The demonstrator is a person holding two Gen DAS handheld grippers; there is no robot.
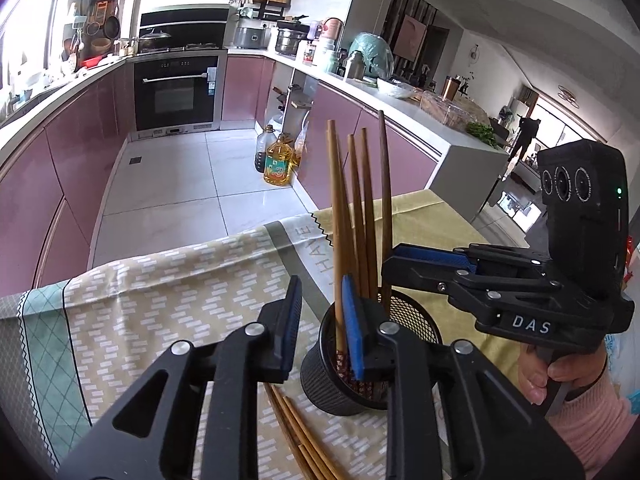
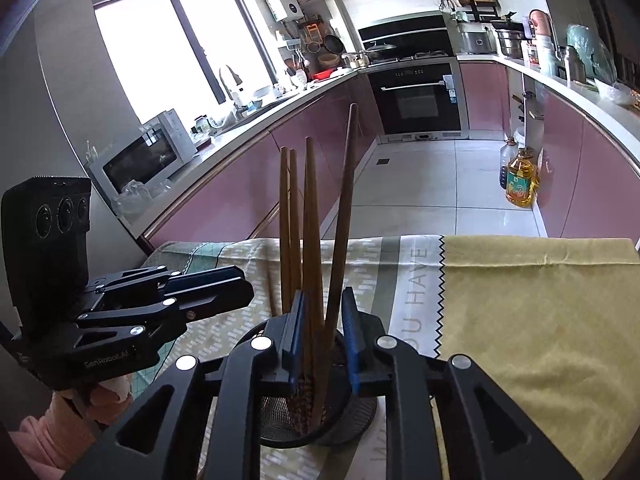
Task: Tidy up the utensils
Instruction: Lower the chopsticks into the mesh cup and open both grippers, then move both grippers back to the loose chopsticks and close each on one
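Note:
A black mesh cup stands on the patterned tablecloth, with several wooden chopsticks upright in it. My left gripper is at the cup's left rim with its jaws a little apart. One chopstick stands beside its right pad, and no pad presses on it. My right gripper is over the cup with two chopsticks in the gap between its blue pads, unclamped. Each gripper shows in the other's view, the right gripper and the left gripper. Loose chopsticks lie on the cloth in front of the cup.
The table's far edge drops to a tiled kitchen floor where oil bottles stand. Pink cabinets and crowded counters run along both sides. A microwave sits at the left. A hand in a pink sleeve holds the right gripper.

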